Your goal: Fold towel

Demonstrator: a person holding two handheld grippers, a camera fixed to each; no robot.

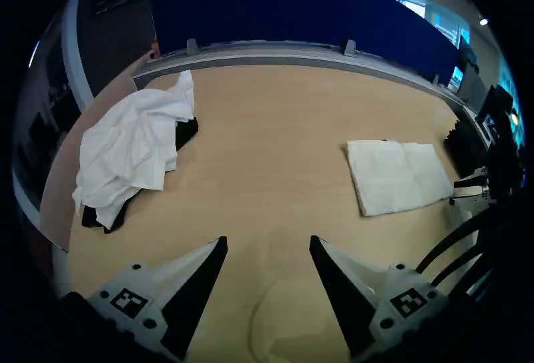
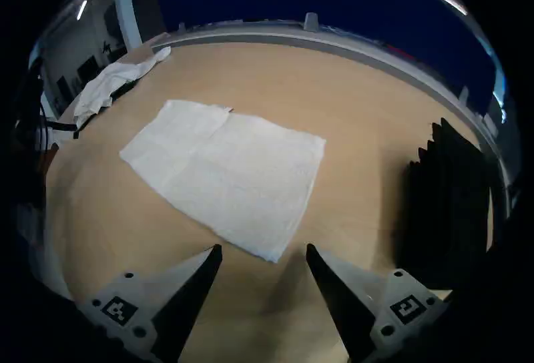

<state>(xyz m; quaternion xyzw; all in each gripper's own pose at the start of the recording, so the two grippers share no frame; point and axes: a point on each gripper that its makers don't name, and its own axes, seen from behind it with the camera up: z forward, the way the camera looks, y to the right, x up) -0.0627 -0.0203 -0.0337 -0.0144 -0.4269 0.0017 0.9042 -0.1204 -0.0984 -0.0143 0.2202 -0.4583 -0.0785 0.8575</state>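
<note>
Pale tabletop [image 2: 300, 76] is carrying the towel [image 2: 227, 173] flat at mid-frame — apparently folded once already, further folds pending. Left gripper [image 1: 267, 256] and right gripper [image 2: 261, 259] are hovering spread wide, grasping nothing.

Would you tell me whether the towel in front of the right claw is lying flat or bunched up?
Flat: the towel lies as a smooth rectangle on the table; whether it is doubled, cannot tell.

left tool [image 1: 268, 237], right tool [image 2: 263, 245], black fingers [image 1: 200, 286], white marker-tagged mounts [image 1: 133, 296]

Wooden table [image 1: 280, 129], blue partition [image 1: 300, 9] behind
</note>
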